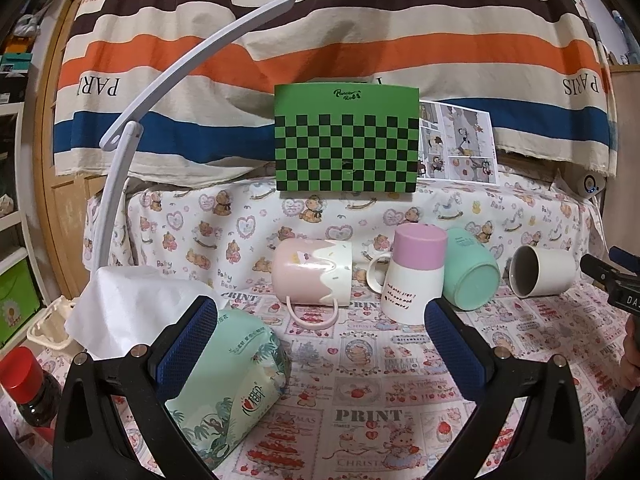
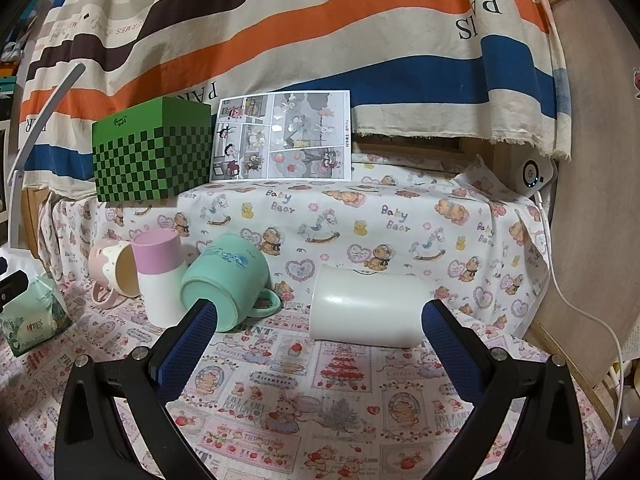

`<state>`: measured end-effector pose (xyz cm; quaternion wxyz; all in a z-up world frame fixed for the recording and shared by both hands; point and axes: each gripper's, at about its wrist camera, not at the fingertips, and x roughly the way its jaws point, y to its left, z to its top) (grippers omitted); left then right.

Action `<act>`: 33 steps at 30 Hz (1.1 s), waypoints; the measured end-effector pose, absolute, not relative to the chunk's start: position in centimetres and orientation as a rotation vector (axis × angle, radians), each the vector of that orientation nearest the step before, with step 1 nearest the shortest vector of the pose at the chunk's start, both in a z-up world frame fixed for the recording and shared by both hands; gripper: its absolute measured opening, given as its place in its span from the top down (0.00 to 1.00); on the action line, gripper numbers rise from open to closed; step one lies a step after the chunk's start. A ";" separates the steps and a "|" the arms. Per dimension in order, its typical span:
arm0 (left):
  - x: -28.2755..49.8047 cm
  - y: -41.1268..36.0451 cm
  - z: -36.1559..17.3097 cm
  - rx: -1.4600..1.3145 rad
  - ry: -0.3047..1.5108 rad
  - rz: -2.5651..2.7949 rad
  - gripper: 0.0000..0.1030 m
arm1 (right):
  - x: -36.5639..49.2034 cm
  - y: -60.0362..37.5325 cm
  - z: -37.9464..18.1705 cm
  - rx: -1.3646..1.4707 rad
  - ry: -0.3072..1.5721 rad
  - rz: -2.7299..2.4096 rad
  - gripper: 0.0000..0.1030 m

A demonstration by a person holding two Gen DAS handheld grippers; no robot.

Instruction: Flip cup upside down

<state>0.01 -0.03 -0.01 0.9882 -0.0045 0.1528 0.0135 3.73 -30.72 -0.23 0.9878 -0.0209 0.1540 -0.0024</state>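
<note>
Fingers of right gripper (image 2: 318,314) spread wide, empty, near white cup (image 2: 366,306) lying sideways. Smooth cup could roll away, bump green cup (image 2: 224,280).

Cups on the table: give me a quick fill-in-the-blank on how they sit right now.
1. The white cup lies on its ____.
2. The cup with the pink base stands ____ down.
3. The mint cup leans against the ____-based cup.
4. Both tongs are ____.

Missing: side; upside; pink; open
</note>
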 end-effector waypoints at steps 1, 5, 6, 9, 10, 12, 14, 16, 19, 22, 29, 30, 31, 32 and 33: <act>0.0 0.0 0.0 -0.011 0.307 0.028 0.00 | 3.7 -30.7 -0.2 -0.043 0.309 -0.004 0.00; 0.1 0.1 0.0 -0.013 0.310 0.028 0.00 | 3.8 -30.8 -0.2 -0.042 0.309 -0.003 0.00; 0.1 0.1 0.0 -0.012 0.310 0.027 0.00 | 3.8 -30.8 -0.2 -0.042 0.311 -0.003 0.00; 0.2 0.1 0.0 -0.014 0.311 0.027 0.00 | 3.8 -30.8 -0.2 -0.042 0.311 -0.008 0.00; 0.2 0.1 0.0 -0.015 0.310 0.028 0.00 | 3.8 -30.9 -0.2 -0.040 0.312 -0.009 0.00; 0.1 0.0 0.0 -0.012 0.309 0.028 0.00 | 3.8 -31.0 -0.2 -0.038 0.313 -0.010 0.00; 0.2 0.0 0.0 -0.012 0.309 0.028 0.00 | 3.9 -30.9 -0.2 -0.040 0.314 -0.011 0.00; 0.1 0.1 0.0 -0.014 0.310 0.028 0.00 | 3.9 -30.9 -0.2 -0.041 0.316 -0.008 0.00; 0.1 0.1 -0.1 -0.019 0.310 0.031 0.00 | 3.9 -30.8 -0.2 -0.040 0.315 -0.010 0.00; 0.2 0.1 -0.1 -0.022 0.314 0.035 0.00 | 4.0 -30.8 -0.2 -0.042 0.317 -0.020 0.00; 0.5 0.1 -0.1 -0.015 0.327 0.026 0.00 | 4.1 -31.0 -0.3 -0.033 0.328 -0.044 0.00; 0.5 0.0 -0.1 -0.014 0.322 0.027 0.00 | 4.1 -31.0 -0.3 -0.032 0.327 -0.043 0.00; 0.5 0.0 -0.1 -0.011 0.317 0.027 0.00 | 4.1 -31.0 -0.3 -0.032 0.326 -0.041 0.00; 0.4 0.0 -0.1 -0.010 0.312 0.027 0.00 | 4.1 -31.0 -0.3 -0.033 0.326 -0.041 0.00; 0.3 0.0 -0.1 -0.010 0.308 0.028 0.00 | 4.1 -31.0 -0.3 -0.035 0.326 -0.042 0.00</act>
